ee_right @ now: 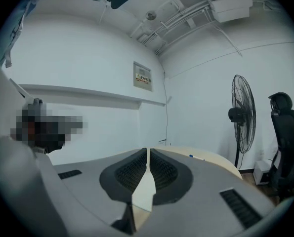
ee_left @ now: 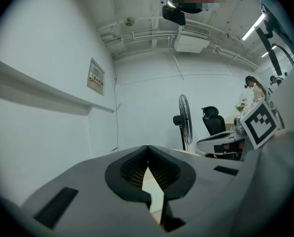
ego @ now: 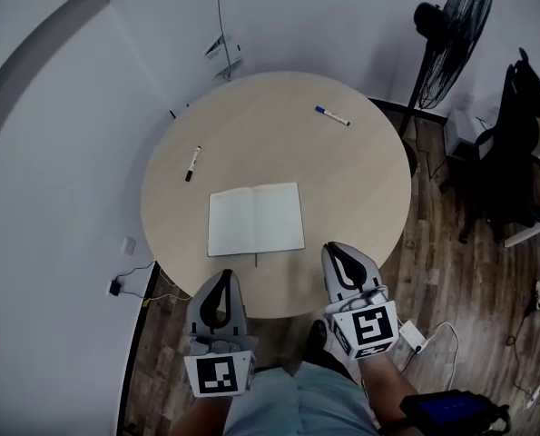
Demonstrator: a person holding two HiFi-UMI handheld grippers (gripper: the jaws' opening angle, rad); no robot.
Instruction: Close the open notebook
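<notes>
Pale wood table (ego: 279, 143): round, with the notebook (ego: 256, 218) on it and 2 pens; my left gripper (ego: 222, 282) and right gripper (ego: 342, 254) hung at its near rim.
Notebook: lay open and flat near my edge of the table, both blank pages up, its spine running away from me. A thin dark tail stuck out at its near edge.
Left jaws: clenched tip to tip, nothing between them, left of the notebook and apart from it.
Right jaws: also clenched and empty, just beside the notebook's near right corner, not touching it.
Why held so: I judged that shut tips made a narrow wedge, fit for slipping under 1 cover and tipping it over. With 1 gripper on each side, either cover was within reach.
Pens: black marker (ego: 192, 163) and blue marker (ego: 332, 115) lay well apart from the notebook, so neither blocked a folding cover.
Stage: closing had not begun; the notebook was untouched.
Risk: I expected that the light book could slide on the smooth top instead of lifting.
</notes>
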